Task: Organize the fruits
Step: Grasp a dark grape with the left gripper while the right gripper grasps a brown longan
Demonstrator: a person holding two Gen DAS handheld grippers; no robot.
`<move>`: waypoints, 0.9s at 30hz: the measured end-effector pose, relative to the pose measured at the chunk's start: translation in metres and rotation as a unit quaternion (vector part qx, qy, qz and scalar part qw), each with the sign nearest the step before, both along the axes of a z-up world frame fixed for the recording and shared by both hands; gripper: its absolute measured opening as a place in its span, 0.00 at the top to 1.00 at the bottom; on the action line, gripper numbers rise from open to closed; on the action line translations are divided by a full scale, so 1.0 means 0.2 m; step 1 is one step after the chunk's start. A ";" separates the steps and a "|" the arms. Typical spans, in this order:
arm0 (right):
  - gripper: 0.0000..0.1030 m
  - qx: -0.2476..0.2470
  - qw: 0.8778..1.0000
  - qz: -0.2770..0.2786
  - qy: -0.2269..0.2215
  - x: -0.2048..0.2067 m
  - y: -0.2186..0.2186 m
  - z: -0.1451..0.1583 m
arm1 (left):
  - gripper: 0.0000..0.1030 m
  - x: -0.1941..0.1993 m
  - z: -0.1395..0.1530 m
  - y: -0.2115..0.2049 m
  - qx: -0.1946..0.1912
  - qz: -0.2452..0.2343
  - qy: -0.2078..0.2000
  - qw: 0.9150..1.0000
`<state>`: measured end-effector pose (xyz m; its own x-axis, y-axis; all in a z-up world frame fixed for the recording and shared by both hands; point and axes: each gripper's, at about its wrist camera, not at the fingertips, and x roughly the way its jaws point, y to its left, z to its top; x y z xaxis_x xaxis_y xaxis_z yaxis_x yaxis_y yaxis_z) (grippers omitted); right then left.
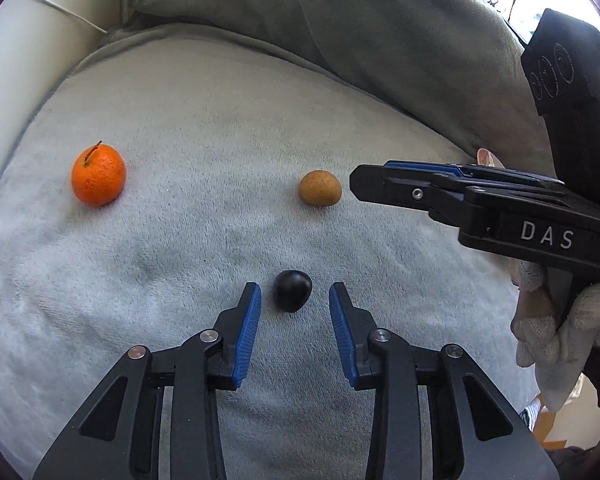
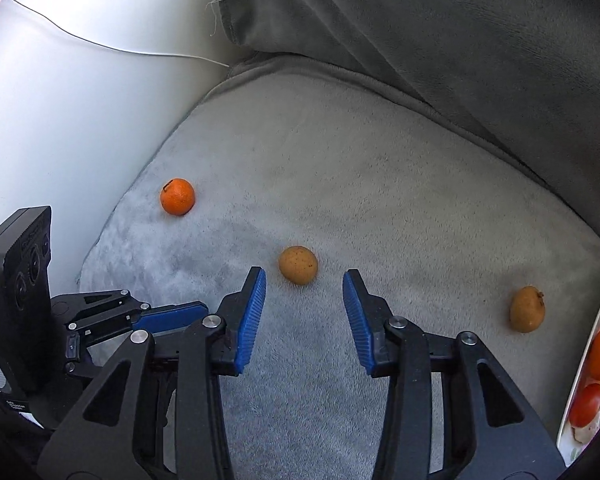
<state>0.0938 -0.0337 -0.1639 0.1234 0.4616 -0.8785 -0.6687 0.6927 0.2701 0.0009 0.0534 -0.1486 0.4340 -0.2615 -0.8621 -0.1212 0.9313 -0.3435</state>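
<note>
I see left tool (image 1: pixel 295 300) open around small dark round fruit (image 1: pixel 293 290), lower centre | right tool (image 2: pixel 304 284) open beside tan speckled fruit (image 2: pixel 298 265).

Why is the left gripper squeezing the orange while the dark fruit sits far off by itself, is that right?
Not quite. The left gripper is around the dark fruit, pads not touching it. The orange sits far off by itself. The left wrist view shows it.

A pale grey plush seat cushion (image 2: pixel 340 184) fills the sofa; a darker grey back cushion (image 2: pixel 440 20) leans along its far edge, and a thin white cable (image 2: pixel 112 46) crosses the white armrest (image 2: pixel 60 100).
</note>
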 end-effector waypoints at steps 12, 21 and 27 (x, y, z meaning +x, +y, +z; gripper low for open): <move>0.61 -0.020 1.000 0.018 0.004 0.03 0.12 -0.08 | 0.75 0.04 -0.02 -0.02 0.002 -0.002 0.004 1.000; 0.74 -0.037 0.999 0.022 0.006 0.04 0.16 -0.12 | 0.82 0.08 -0.04 -0.02 0.004 -0.001 0.003 1.000; 0.74 -0.033 0.999 0.022 0.002 0.04 0.16 -0.10 | 0.83 0.06 -0.03 0.00 0.001 0.000 -0.001 1.000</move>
